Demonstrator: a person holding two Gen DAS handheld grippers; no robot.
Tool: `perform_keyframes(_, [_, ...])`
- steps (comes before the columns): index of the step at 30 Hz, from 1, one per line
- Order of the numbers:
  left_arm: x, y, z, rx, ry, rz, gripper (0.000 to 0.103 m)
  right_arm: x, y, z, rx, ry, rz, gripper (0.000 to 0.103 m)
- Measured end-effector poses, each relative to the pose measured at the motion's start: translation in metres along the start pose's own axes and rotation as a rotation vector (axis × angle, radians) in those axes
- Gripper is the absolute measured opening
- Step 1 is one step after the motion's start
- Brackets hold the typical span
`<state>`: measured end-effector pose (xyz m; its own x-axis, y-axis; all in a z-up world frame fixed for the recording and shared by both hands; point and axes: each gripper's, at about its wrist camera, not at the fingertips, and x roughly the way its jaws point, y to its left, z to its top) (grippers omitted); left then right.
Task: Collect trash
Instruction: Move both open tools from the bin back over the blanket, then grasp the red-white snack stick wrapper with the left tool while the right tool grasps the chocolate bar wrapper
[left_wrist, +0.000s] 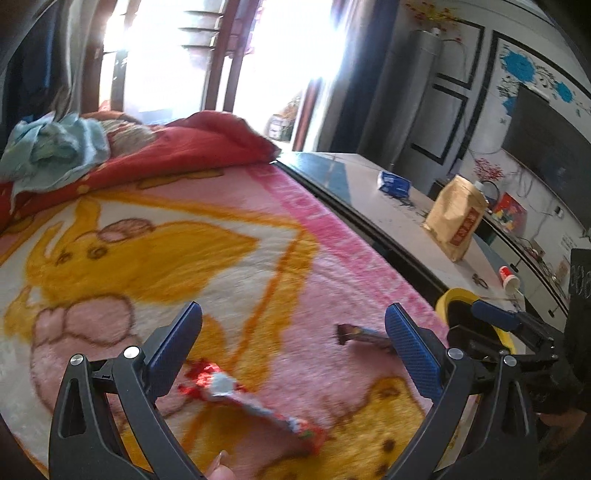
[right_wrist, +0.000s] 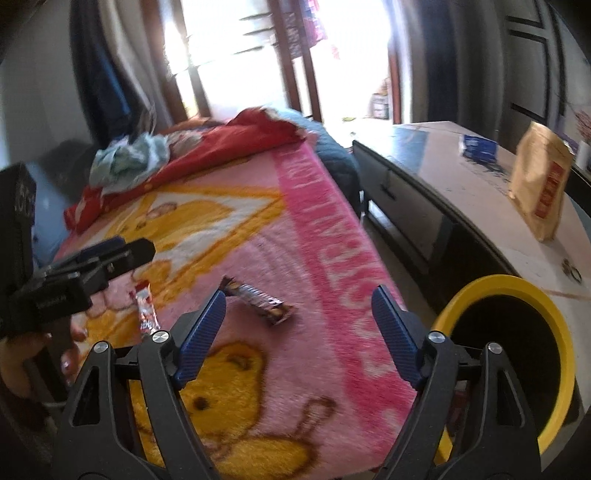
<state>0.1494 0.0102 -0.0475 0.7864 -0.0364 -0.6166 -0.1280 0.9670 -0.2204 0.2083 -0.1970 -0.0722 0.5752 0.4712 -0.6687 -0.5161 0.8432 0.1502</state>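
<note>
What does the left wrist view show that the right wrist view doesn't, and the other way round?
Only the left wrist view shows the TV, the refrigerator and a small white-and-red cup on the table. Only the right wrist view shows the table's drawer front and the person's hand. Both show the pink blanket, red wrapper, brown wrapper, yellow-rimmed bin and paper bag.

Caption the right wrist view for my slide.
Open right gripper poised over a brown snack wrapper on the pink cartoon blanket, yellow-rimmed bin at right.
</note>
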Motion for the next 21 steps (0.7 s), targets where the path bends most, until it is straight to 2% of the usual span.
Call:
perform_keyframes(6, [-0.001, 0.025, -0.007, -0.032, 0.040, 0.012, 0.096, 0.029, 0.021, -0.001, -0.103, 0.063, -0.006, 0.066])
perform_keyframes(12, [0.000, 0.040, -0.026, -0.064, 0.110, -0.031, 0.096, 0.059, 0.032, -0.001, -0.155, 0.117, -0.035, 0.063])
perform_keyframes(14, [0.002, 0.043, -0.033, -0.075, 0.139, -0.051, 0.096, 0.066, 0.031, -0.003, -0.149, 0.134, -0.035, 0.058])
perform_keyframes(18, [0.007, 0.046, -0.044, -0.125, 0.187, -0.114, 0.096, 0.076, 0.028, -0.010, -0.135, 0.165, -0.036, 0.032])
perform_keyframes(21, [0.013, 0.043, -0.049, -0.146, 0.217, -0.153, 0.095, 0.073, 0.025, -0.012, -0.127, 0.151, -0.028, 0.021])
